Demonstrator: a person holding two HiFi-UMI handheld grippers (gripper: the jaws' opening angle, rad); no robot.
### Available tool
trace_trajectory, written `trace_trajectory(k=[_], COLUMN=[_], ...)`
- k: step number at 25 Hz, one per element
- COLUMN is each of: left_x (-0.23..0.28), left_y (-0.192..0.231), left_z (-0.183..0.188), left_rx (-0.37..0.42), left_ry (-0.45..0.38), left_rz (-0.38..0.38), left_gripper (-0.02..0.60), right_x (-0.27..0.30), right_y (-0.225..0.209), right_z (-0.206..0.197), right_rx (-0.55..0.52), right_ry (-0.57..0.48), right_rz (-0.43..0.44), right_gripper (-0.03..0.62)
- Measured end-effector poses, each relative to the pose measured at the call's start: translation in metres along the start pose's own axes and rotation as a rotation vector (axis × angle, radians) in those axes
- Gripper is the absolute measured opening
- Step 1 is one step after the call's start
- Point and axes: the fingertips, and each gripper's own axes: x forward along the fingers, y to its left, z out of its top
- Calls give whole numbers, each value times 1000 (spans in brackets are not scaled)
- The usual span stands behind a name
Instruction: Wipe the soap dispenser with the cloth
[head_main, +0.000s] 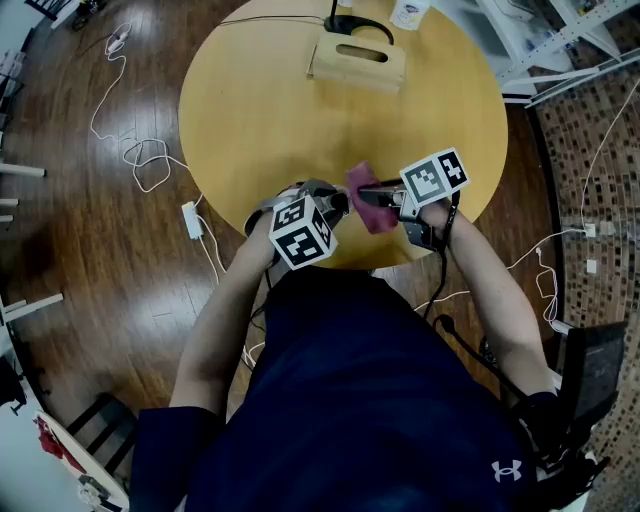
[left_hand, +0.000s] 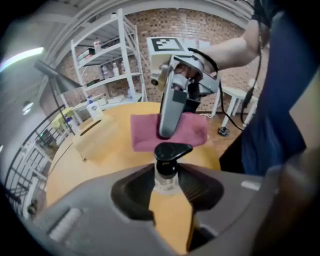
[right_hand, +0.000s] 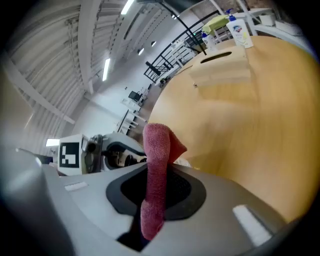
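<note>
Now: both hands work over the near edge of the round wooden bench (head_main: 250, 110). The left gripper (left_hand: 167, 189) has its jaws clenched on the soap dispenser (left_hand: 166, 177), with the clear neck at their tips. The glossy black pump head (left_hand: 172, 150) pokes out past them. The dispenser's long axis seems to run along the jaws.

The right gripper (right_hand: 159, 195) jaws pinch a fold of the cloth (right_hand: 157, 160), which is dark pink, nubbly terry and limp. The cloth hangs just beyond the pump head. I can't tell whether it touches. The wipe likely needs the cloth drawn back over the head.

A slotted wooden box (head_main: 357, 62) sits at the far edge.
</note>
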Motion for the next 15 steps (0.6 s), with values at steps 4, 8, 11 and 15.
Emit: trace_trajectory(k=[4,8,11,15], left_x=[1,3,2,-1], left_y=[2,0,1,3], left_z=[-1,-1,-3,-5], left_rx=[-228,-227,-100,-49], left_ry=[-17,-35,-22,25], left_rz=[115,105,49,66], left_gripper=[144,132,130,137], right_x=[16,11,2,5], right_y=[3,8,2,-5], right_z=[-3,-34,-33,6], right_rx=[1,-14,-41,-25], right_ry=[19,94,85,-15], right_rz=[1,10,-34,-79], right_gripper=[57,57,57,57])
